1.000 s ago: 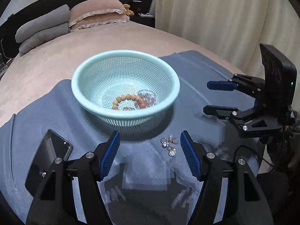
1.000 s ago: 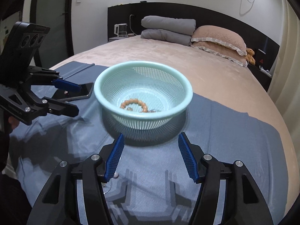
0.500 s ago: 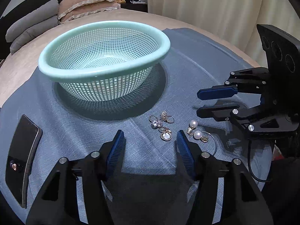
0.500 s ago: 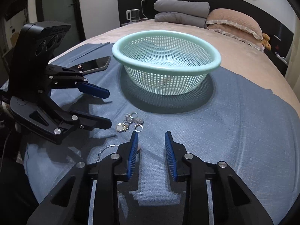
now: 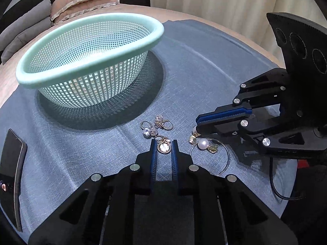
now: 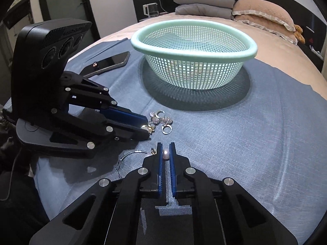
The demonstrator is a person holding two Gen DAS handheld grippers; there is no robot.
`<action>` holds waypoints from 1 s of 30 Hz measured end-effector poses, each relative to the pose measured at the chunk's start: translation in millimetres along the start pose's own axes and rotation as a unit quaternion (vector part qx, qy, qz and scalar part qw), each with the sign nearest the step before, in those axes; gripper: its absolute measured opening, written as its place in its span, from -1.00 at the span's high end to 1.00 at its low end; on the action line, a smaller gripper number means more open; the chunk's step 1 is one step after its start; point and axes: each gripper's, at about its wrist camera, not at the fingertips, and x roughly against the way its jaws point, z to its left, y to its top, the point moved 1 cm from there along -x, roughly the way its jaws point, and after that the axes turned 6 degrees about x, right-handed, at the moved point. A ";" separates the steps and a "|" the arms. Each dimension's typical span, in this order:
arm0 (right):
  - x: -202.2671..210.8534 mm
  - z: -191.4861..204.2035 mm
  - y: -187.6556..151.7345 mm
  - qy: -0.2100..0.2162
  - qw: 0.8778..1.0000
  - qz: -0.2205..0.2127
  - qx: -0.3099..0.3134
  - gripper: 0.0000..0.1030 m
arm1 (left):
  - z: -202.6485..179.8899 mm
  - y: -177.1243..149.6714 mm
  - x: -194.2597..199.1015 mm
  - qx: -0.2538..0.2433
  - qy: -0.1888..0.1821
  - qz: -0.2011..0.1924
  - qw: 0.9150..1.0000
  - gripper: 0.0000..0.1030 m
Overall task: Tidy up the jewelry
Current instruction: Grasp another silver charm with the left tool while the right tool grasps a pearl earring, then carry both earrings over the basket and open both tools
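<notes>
A mint-green mesh basket [image 5: 90, 47] stands on a blue cloth [image 5: 204, 61] over the bed. Loose earrings lie in front of it: a crystal cluster [image 5: 157, 125], a round gold pendant earring [image 5: 163, 147], and pearl hoop earrings [image 5: 202, 144]. My left gripper [image 5: 163, 146] is low on the cloth with its jaws closed in around the gold pendant earring. My right gripper [image 6: 165, 153] is shut on a pearl [image 6: 165, 154] of the hoop earring; it also shows in the left wrist view [image 5: 197, 127].
A black phone [image 5: 11, 179] lies on the cloth left of the basket, also seen in the right wrist view [image 6: 108, 63]. Pillows [image 6: 263, 16] and folded grey bedding [image 6: 204, 2] sit at the head of the bed. Curtains [image 5: 224, 4] hang beyond.
Both grippers came down to the cloth and narrowed from wide open. The left closed around the gold pendant earring, the right onto a pearl.
</notes>
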 end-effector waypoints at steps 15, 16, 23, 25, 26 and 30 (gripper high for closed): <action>6.5 -7.8 4.0 0.013 1.000 -0.008 -0.027 0.89 | 8.0 -14.3 35.1 0.040 0.003 -0.008 0.999 0.72; 3.8 -8.1 5.6 0.012 1.000 -0.006 -0.026 0.89 | 9.1 -13.3 37.1 0.044 0.005 -0.009 0.999 0.71; -8.2 -9.9 10.8 0.020 0.999 0.001 -0.029 0.89 | 18.6 -14.3 57.5 0.063 0.012 -0.022 0.998 0.71; -9.8 -10.6 9.6 0.021 0.999 0.004 -0.031 0.86 | 19.3 -15.9 63.2 0.065 0.014 -0.026 0.997 0.71; -9.8 -11.3 9.1 0.024 0.999 0.004 -0.033 0.84 | 20.2 -16.4 65.6 0.067 0.015 -0.027 0.997 0.71; -9.9 -14.1 9.3 0.027 0.999 0.002 -0.038 0.59 | 22.7 -14.7 73.4 0.070 0.016 -0.032 0.997 0.71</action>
